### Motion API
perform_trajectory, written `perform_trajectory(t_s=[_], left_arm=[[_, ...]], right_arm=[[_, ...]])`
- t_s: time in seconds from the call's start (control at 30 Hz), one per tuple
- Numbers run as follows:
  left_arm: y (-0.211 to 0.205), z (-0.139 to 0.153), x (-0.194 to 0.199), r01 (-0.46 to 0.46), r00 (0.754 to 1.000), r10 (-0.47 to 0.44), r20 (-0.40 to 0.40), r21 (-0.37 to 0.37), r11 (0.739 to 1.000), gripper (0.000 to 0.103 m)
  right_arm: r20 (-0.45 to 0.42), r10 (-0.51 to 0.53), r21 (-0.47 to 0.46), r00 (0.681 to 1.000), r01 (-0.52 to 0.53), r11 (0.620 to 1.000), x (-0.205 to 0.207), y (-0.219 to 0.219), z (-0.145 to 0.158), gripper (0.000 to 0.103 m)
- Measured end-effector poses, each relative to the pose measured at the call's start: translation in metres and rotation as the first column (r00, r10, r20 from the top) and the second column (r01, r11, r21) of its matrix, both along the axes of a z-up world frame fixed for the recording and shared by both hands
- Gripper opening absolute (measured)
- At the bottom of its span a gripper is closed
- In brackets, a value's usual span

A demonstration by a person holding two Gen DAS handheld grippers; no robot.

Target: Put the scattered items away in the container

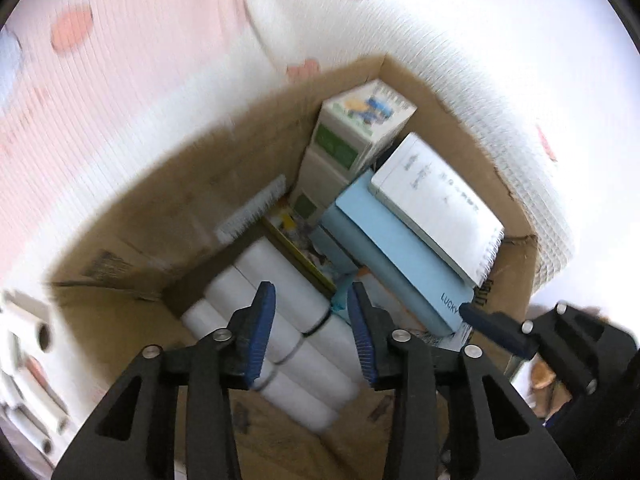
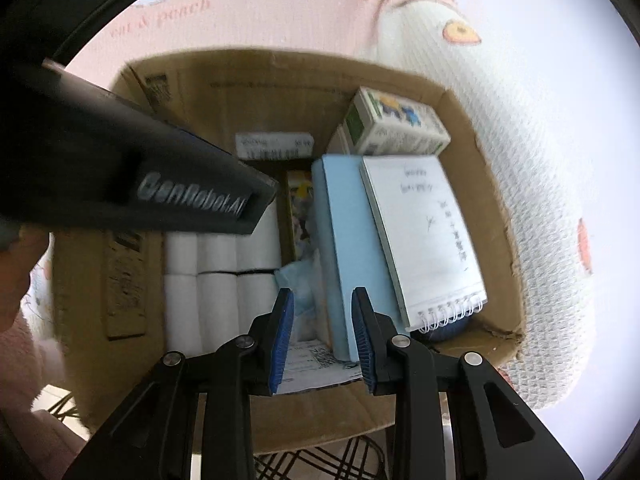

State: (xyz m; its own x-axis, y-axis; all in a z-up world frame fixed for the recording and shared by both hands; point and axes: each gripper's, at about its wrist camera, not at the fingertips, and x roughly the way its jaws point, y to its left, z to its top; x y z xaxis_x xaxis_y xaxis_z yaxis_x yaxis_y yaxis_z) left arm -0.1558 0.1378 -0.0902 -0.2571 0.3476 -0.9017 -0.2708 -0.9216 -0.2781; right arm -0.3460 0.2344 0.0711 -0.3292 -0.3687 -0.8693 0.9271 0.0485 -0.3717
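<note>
A brown cardboard box [image 1: 132, 216] [image 2: 476, 148] holds the tidied items. Inside are several white paper rolls [image 1: 296, 344] [image 2: 216, 280], a light blue book [image 1: 400, 256] [image 2: 352, 240], a white spiral notepad [image 1: 436, 204] [image 2: 424, 236] lying on the book, and a green and white carton [image 1: 360, 128] [image 2: 396, 124] in the far corner. My left gripper [image 1: 311, 332] is open and empty above the rolls. My right gripper [image 2: 322, 336] is open and empty over the near end of the blue book.
The box sits on a pink and white ribbed bedspread [image 1: 120, 80] [image 2: 540, 160] with fruit prints. More white rolls [image 1: 28, 380] lie outside the box at the left. The left gripper's black body [image 2: 140, 184] crosses the right wrist view. A wire rack [image 2: 312, 460] shows below the box.
</note>
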Motion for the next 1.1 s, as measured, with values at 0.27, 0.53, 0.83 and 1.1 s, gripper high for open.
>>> perform_trajectory(t_s=[0.27,0.53,0.83,1.1], left_arm=[[-0.033,0.031,0.031,0.053,0.958,-0.072,-0.279,-0.073,0.996,0.054],[-0.093,0.049,0.071,0.018,0.893,-0.001,-0.450,0.035,0.999,0.054],[-0.136,0.045,0.107,-0.018,0.886,0.041,-0.462,0.054,0.998,0.060],[-0.230,0.047,0.144,-0.312,0.790,0.264,-0.553,0.008,0.950,0.061]], right_arm=[[-0.060,-0.048,-0.047,0.997,0.045,0.998,0.021,-0.002,0.014,0.047],[-0.044,-0.093,-0.157,0.995,0.085,0.984,0.060,-0.007,0.020,0.052],[-0.197,-0.085,-0.194,0.977,0.046,0.980,0.113,-0.008,0.012,0.069],[-0.287,0.059,-0.294,0.956,-0.147,0.945,0.173,-0.032,0.004,0.078]])
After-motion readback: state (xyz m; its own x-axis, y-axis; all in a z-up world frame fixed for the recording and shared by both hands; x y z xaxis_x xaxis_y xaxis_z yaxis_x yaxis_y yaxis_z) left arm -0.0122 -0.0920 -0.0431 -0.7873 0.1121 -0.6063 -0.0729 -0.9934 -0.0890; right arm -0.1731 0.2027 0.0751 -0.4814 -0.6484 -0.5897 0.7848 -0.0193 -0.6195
